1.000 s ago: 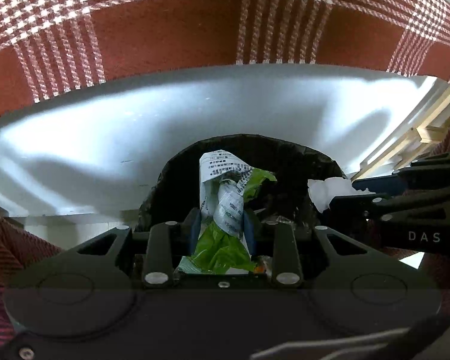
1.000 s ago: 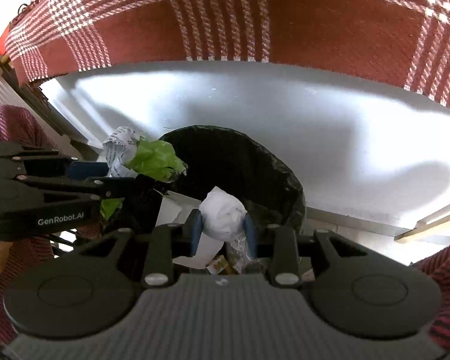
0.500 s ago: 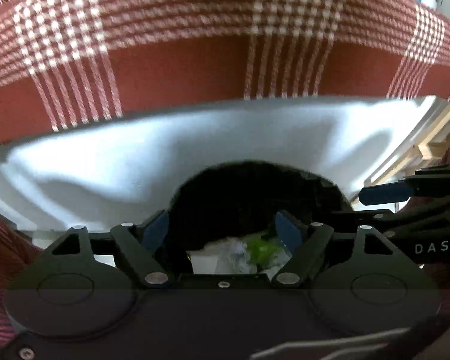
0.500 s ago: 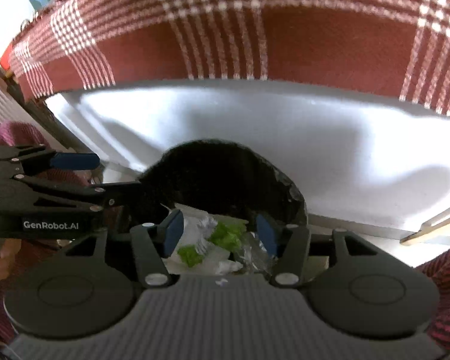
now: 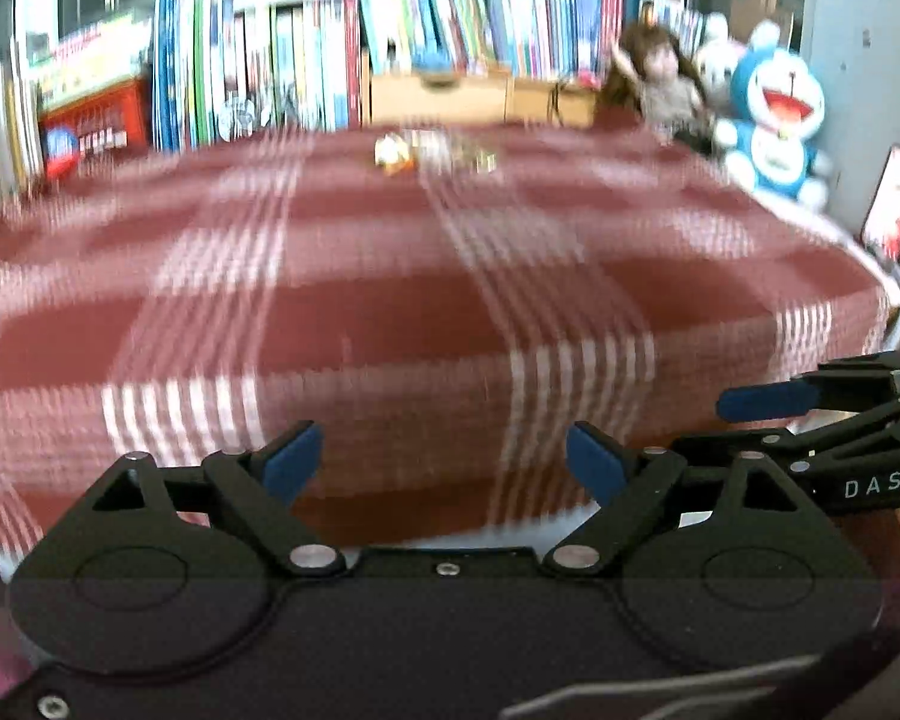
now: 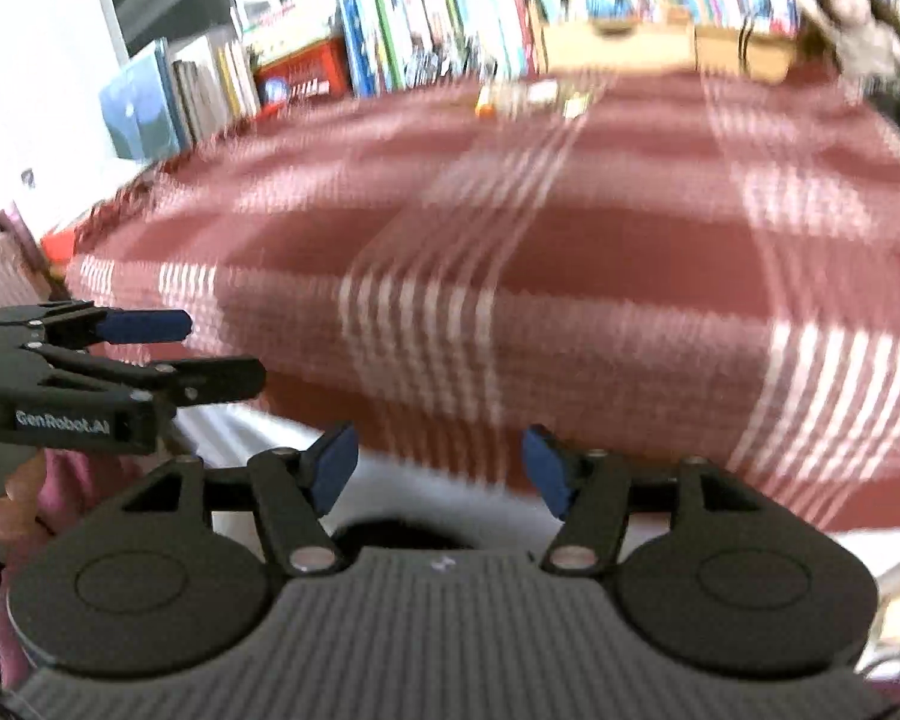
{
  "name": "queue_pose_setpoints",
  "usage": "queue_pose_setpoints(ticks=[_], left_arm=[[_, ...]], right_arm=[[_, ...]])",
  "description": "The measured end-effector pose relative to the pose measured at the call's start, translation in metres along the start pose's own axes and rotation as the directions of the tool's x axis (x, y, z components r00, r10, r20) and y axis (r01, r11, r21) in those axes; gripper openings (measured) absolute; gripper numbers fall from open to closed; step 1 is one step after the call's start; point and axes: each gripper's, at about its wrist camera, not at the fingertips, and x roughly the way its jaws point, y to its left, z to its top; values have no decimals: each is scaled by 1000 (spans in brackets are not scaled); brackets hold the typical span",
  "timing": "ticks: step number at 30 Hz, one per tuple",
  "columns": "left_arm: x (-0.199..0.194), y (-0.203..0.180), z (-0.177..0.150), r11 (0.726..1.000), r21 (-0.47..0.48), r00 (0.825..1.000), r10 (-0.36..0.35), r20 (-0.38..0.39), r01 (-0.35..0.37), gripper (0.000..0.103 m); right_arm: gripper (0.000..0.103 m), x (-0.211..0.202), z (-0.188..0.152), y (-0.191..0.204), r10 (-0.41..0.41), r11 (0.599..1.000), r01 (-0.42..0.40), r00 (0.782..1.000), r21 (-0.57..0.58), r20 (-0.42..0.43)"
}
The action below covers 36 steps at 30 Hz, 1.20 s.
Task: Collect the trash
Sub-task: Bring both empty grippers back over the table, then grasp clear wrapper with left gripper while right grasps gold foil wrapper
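Both grippers empty above a red plaid cloth [image 5: 390, 312].
Left gripper [image 5: 444, 459] and right gripper [image 6: 438, 462] just spread apart, blue pads bare; small blurred scraps [image 5: 432, 153] upper centre.

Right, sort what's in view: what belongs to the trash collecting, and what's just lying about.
Job:
- small blurred wrappers at the far side of the table
- black bin, only its rim showing
- left gripper, open, empty
- right gripper, open, empty

Lying about:
- red plaid tablecloth
- row of colourful books
- blue plush toy
- long-haired doll
- wooden box
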Motion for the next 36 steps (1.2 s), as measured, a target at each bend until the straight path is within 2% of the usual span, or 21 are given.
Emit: queue_pose_setpoints(ticks=[5, 9, 12, 14, 18, 25, 30, 36], left_arm=[[10, 0, 49, 1000, 9, 997, 7, 75, -8, 89], [34, 5, 85, 1000, -11, 995, 19, 99, -18, 89], [56, 9, 111, 998, -56, 994, 10, 104, -5, 88], [72, 10, 129, 996, -88, 993, 11, 116, -1, 87], [106, 9, 160, 992, -123, 992, 24, 127, -8, 76], [179, 10, 195, 980, -198, 993, 35, 109, -13, 61], [228, 16, 202, 971, -239, 996, 41, 76, -22, 56], [268, 32, 205, 948, -318, 997, 42, 66, -19, 56]], right_arm=[[74, -9, 36, -8, -54, 998, 55, 995, -20, 84], [74, -10, 67, -16, -127, 991, 133, 979, -23, 161], [74, -6, 89, -26, -156, 987, 162, 969, -13, 193], [74, -1, 105, -33, -172, 984, 176, 963, -2, 206], [73, 13, 135, -51, -203, 979, 200, 952, 37, 228], [66, 62, 175, -85, -213, 975, 193, 955, 113, 205], [63, 102, 195, -107, -196, 973, 170, 966, 157, 169], [57, 145, 212, -126, -153, 970, 122, 978, 209, 139]])
